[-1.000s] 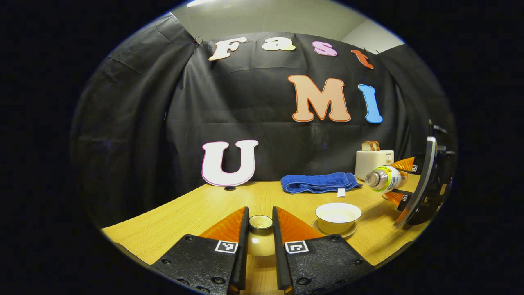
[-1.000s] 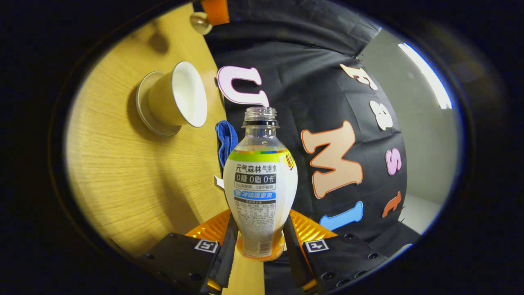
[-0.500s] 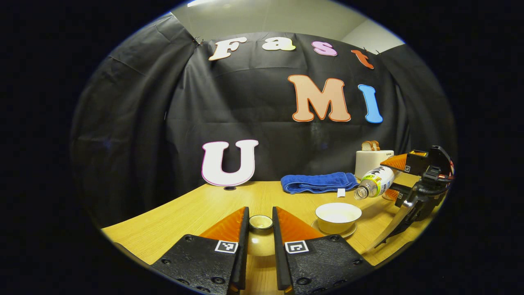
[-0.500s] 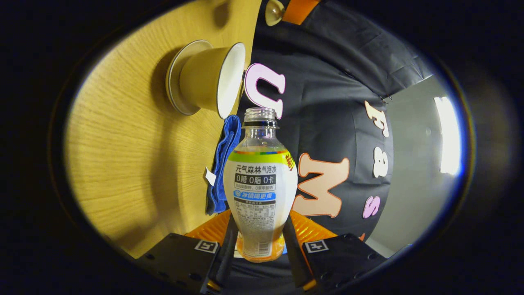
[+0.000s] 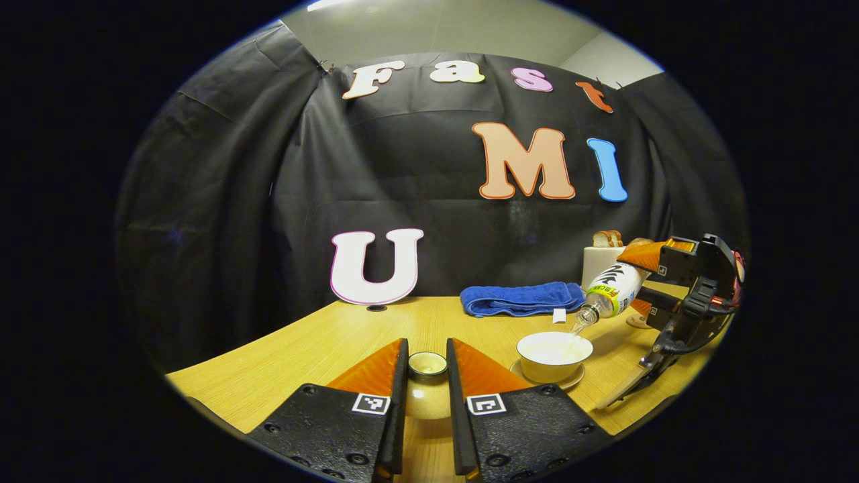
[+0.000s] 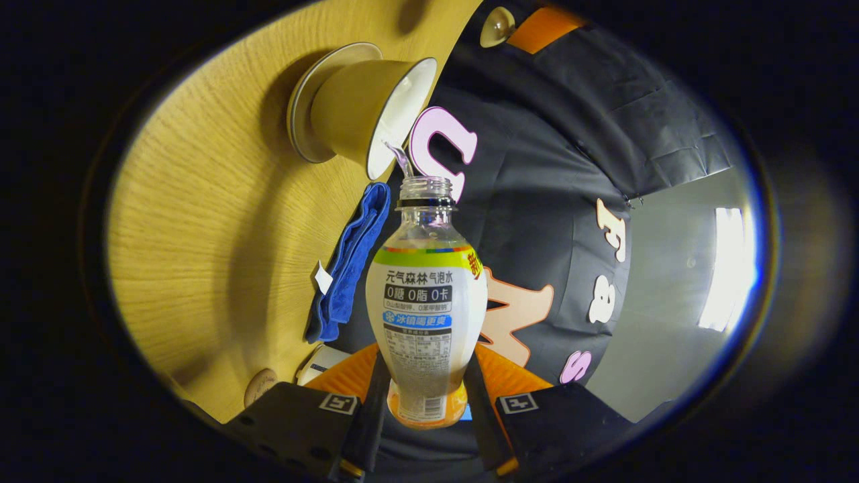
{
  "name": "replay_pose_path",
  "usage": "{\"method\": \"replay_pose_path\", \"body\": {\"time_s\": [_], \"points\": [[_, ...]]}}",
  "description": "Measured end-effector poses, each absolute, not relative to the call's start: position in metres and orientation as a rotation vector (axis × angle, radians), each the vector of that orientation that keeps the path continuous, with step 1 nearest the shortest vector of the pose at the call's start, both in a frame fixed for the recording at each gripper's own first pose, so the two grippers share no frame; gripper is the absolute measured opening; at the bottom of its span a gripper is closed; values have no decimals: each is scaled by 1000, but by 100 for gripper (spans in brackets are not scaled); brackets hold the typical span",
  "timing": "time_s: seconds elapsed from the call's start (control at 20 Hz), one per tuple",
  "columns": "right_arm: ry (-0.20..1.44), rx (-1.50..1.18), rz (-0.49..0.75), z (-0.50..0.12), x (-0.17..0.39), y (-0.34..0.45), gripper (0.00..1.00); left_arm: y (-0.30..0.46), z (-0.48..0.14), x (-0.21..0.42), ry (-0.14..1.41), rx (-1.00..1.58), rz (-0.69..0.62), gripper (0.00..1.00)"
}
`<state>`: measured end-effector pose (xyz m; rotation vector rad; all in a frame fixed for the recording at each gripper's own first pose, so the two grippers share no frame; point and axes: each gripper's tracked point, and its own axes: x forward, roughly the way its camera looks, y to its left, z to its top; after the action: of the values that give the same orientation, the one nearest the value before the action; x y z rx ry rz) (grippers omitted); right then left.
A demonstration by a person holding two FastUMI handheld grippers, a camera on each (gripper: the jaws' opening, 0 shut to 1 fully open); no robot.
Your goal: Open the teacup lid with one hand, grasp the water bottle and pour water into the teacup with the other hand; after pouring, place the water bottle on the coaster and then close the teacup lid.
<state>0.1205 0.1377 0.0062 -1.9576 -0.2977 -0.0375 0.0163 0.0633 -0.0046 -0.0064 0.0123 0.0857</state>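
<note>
right hand-held gripper (image 6: pixel 424 402) grips water bottle (image 6: pixel 427 302) | mouth tilted over teacup (image 6: pixel 362 111) rim

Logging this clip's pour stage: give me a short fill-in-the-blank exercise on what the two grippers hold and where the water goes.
1. The right gripper is shut on the ____.
2. Water runs from the bottle's mouth into the ____.
3. The left gripper holds the teacup's ____.
4. The folded towel behind the teacup is ____.

Missing words: water bottle; teacup; lid; blue
</note>
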Motion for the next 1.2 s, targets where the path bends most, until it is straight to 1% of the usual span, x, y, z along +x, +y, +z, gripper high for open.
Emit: {"method": "replay_pose_path", "body": {"time_s": [0.35, 0.45, 0.7, 0.9, 0.95, 1.05, 1.2], "points": [[-346, -2006, -63, 13, 120, 143, 61, 63, -5, 17, 12, -7, 86, 27], [-361, -2018, -60, 15, 121, 144, 61, 63, -5, 16, 12, -7, 86, 26], [-421, -2061, -58, 17, 112, 157, 60, 63, -5, 17, 13, -8, 86, 27], [-439, -2062, -56, 21, 116, 161, 60, 64, -4, 16, 12, -7, 86, 26], [-436, -2058, -51, 20, 115, 161, 60, 64, -5, 16, 12, -7, 86, 27], [-366, -1987, -10, 8, 117, 153, 60, 63, -5, 17, 12, -7, 86, 27], [-211, -1754, 53, -9, 121, 140, 59, 63, -5, 16, 12, -6, 86, 27]]}}
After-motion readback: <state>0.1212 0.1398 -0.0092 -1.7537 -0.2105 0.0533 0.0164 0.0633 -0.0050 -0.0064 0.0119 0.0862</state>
